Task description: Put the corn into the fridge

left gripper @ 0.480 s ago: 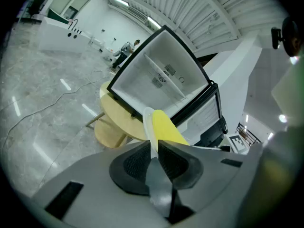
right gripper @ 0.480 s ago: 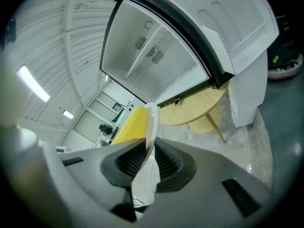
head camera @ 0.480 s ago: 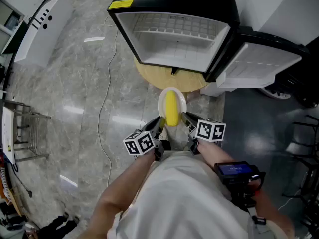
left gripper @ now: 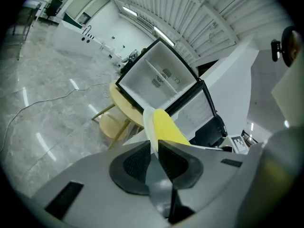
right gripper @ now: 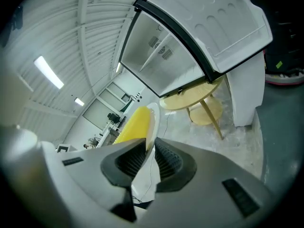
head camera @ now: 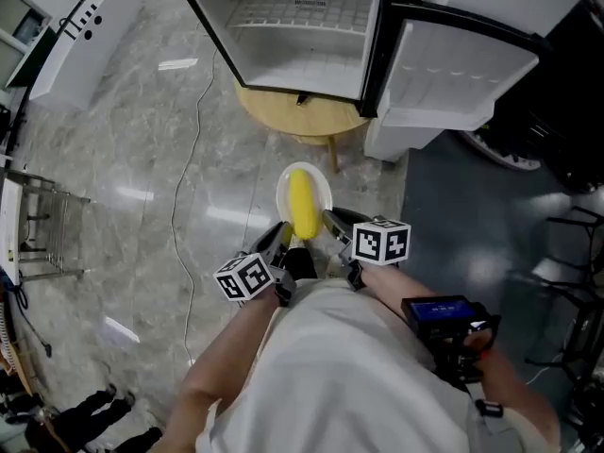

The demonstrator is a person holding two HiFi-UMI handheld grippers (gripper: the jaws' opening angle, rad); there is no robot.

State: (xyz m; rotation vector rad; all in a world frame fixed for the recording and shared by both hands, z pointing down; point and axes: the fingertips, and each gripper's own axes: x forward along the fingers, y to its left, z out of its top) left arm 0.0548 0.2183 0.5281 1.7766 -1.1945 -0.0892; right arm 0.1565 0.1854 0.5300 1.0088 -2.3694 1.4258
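Left hand-held gripper [head camera: 279,234] on plate [head camera: 327,194], fridge [head camera: 283,26] ahead

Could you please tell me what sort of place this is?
Probably a lab or demo hall, not a home: an open fridge on a round wooden table, a cable across the stone floor, a high ribbed ceiling.

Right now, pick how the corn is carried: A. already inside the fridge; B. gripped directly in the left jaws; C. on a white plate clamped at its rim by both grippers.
C: the corn lies on the white plate, whose rim the left gripper and right gripper each pinch.
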